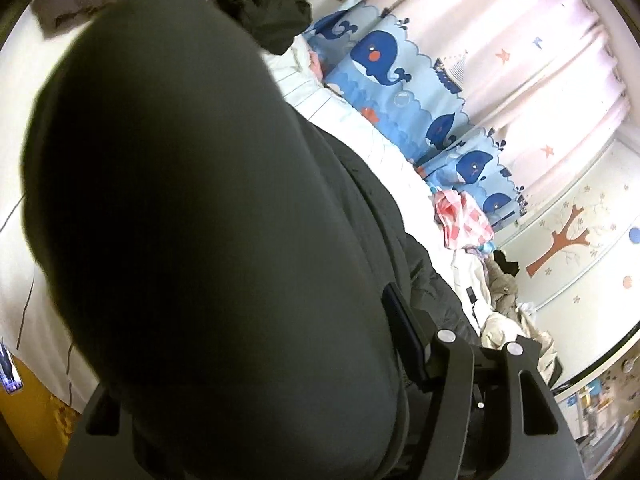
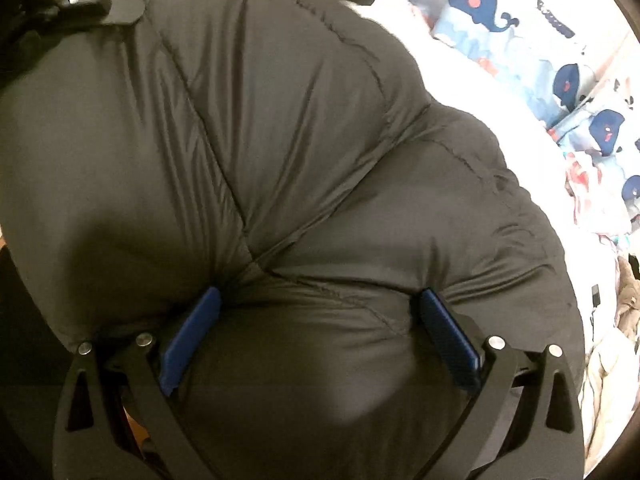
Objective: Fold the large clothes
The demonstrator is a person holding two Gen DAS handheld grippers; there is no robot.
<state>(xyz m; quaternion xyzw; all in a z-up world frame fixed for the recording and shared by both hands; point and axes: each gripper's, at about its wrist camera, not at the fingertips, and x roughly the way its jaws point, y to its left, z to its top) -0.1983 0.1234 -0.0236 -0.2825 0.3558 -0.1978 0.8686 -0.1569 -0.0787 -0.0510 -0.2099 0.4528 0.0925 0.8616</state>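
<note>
A big dark puffy quilted jacket [image 2: 280,128] lies on the bed and fills both views. My right gripper [image 2: 320,320] is shut on a thick bulge of it, and both blue pads [image 2: 196,336] dent the fabric. In the left wrist view the jacket [image 1: 180,200] swells up close to the lens and hides one finger. The other blue pad [image 1: 404,336] lies against the cloth, so my left gripper [image 1: 260,360] is shut on the jacket. The left gripper [image 2: 88,0] also shows at the jacket's far left edge in the right wrist view.
The bed's white sheet [image 1: 24,120] shows at the left. A blue whale-print cloth [image 1: 384,64] lines the far side under a pale star curtain [image 1: 500,40]. Loose clothes [image 1: 500,292] pile at the right, another dark garment [image 1: 264,12] at the back. Orange floor [image 1: 32,420] is below left.
</note>
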